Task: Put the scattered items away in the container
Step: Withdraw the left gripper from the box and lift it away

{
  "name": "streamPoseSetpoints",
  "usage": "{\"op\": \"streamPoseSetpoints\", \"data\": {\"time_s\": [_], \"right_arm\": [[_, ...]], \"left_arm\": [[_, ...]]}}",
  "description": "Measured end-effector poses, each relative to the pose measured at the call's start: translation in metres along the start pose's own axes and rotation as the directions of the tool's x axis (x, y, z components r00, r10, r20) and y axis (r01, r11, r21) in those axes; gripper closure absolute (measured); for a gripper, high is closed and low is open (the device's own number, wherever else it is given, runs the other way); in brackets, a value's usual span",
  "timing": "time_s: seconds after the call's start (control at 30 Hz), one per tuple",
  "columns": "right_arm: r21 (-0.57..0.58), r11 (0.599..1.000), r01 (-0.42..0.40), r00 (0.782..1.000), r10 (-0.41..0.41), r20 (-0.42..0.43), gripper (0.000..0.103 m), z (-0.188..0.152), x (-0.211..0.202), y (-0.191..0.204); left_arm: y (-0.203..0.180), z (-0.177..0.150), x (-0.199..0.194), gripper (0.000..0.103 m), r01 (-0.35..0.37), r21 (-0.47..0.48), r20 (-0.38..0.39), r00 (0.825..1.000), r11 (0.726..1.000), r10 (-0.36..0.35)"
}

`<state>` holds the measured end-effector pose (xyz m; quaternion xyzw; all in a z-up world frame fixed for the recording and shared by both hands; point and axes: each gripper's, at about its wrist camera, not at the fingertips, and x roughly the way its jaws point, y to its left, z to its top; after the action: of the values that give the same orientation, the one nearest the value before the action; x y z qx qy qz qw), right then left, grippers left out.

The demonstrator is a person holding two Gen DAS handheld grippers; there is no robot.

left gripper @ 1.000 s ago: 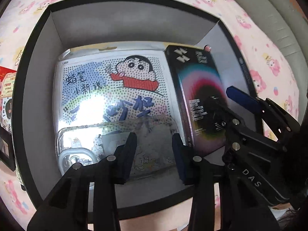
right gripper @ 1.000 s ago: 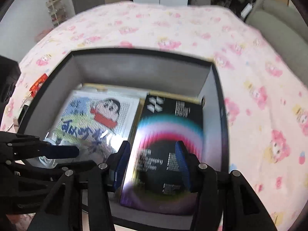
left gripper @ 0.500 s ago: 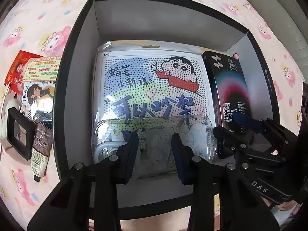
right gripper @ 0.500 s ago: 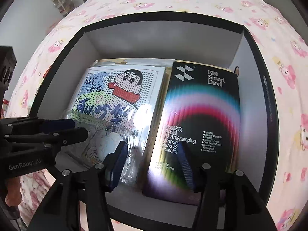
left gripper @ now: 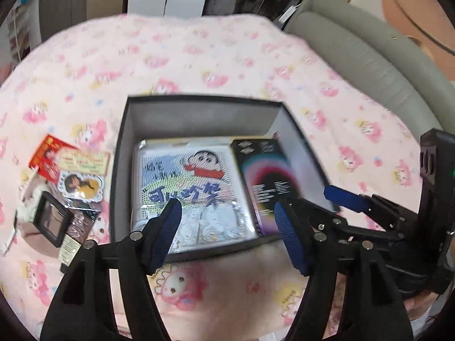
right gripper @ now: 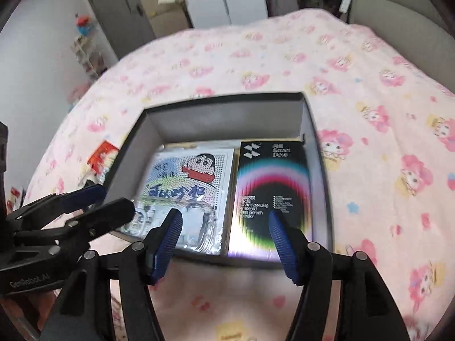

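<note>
Both grippers, left and right, gaping wide, empty, low in frame. Black box mid-frame holds cartoon sheet, screen-protector pack.

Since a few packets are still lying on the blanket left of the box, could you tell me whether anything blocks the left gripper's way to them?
Nothing visible does. The left gripper is open and empty near the box's front wall, and the loose packets and small black frame lie on the blanket outside the left wall, with bare blanket between.
</note>
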<state>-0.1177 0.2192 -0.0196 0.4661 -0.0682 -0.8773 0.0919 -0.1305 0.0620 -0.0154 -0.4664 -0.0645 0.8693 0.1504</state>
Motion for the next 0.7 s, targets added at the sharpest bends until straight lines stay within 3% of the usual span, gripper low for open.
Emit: {"op": "streamPoseSetpoints", "data": {"time_s": [0.33,0.7], "right_arm": [[-0.005,0.999,0.041,0.994,-0.041,0.104,0.042,-0.034,-0.054,0.034],[-0.054,0.999,0.009,0.995,-0.003,0.098,0.042,-0.056,-0.07,0.076]], "left_arm": [[-0.007,-0.026,-0.069,0.034,0.05,0.055,0.056,0.997,0.997,-0.053],[0.012,-0.057,-0.109,0.033,0.013,0.027,0.102,0.995,1.0,-0.016]]}}
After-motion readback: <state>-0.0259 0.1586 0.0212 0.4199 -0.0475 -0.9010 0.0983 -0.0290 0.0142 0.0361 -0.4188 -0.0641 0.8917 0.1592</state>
